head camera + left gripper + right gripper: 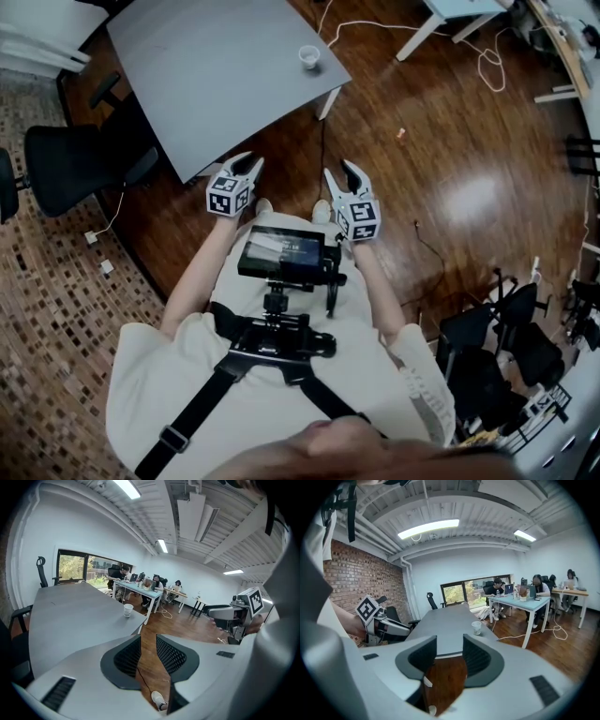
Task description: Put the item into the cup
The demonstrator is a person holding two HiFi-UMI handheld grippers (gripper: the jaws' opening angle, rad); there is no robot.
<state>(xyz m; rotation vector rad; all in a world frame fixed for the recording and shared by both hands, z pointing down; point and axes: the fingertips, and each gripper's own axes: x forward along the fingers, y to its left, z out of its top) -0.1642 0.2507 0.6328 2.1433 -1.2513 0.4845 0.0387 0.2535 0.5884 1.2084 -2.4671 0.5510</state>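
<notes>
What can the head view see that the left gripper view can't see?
Only the head view shows the person's body from above, with a screen strapped to the chest.

Only the left gripper view shows the ceiling lights, the window and people sitting at far desks.

Both views show the gray table, the white cup standing on it and the wooden floor. Both also show the left gripper and the right gripper, jaws apart and empty.

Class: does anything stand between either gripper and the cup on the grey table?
Nothing visible does. Only bare tabletop and wood floor separate the cup from the left gripper and right gripper, both open and empty.
</notes>
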